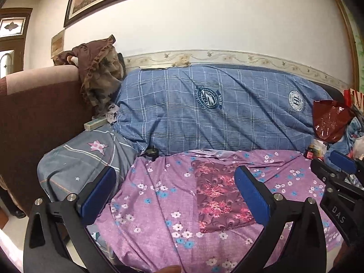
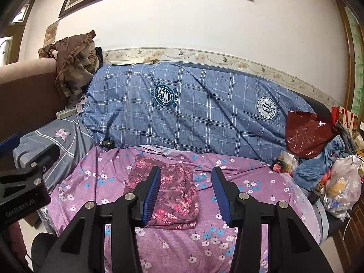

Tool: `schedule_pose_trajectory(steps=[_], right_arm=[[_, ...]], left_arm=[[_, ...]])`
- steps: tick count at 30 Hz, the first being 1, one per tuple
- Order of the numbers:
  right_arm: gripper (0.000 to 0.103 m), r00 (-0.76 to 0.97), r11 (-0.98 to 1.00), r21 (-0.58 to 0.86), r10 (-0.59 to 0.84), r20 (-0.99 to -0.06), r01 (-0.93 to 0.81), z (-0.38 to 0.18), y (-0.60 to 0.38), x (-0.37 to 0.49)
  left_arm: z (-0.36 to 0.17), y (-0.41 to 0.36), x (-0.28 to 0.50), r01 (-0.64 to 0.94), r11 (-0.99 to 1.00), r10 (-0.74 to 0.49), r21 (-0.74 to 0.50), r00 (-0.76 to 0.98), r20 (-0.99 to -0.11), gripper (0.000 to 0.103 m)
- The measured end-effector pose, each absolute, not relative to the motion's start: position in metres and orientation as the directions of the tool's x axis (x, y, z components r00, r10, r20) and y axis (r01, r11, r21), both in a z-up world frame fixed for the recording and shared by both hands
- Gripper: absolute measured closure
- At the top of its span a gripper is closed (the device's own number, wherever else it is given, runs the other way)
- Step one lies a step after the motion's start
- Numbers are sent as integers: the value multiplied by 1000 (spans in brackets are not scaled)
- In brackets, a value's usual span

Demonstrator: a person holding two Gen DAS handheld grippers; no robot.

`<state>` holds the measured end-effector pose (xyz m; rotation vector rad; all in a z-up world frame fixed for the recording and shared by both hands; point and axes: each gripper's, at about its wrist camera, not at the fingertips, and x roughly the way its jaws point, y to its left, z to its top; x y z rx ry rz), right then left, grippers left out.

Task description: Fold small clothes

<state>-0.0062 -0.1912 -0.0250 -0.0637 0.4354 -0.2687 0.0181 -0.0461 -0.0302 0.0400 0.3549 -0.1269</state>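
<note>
Tongs first: my left tongs (image 1: 175,195) gape at their widest and grip nothing, hovering above the folded maroon floral garment (image 1: 221,195), which lies flat on the purple flowered bedsheet (image 1: 147,204). My right tongs (image 2: 186,194) stand about half open, empty, over that garment's right edge.

A folded garment (image 2: 165,188) lies on the sheet (image 2: 238,245), before the quilt (image 2: 204,113) against the wall (image 2: 182,22).
</note>
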Motion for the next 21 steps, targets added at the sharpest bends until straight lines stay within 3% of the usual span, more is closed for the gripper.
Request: schedule_pose_trajectory(steps=[21], right_arm=[[54, 866, 962, -113, -273, -418, 249, -20, -187, -16]], left_arm=[[-22, -33, 5, 120, 993, -117, -10, 938, -327, 0]])
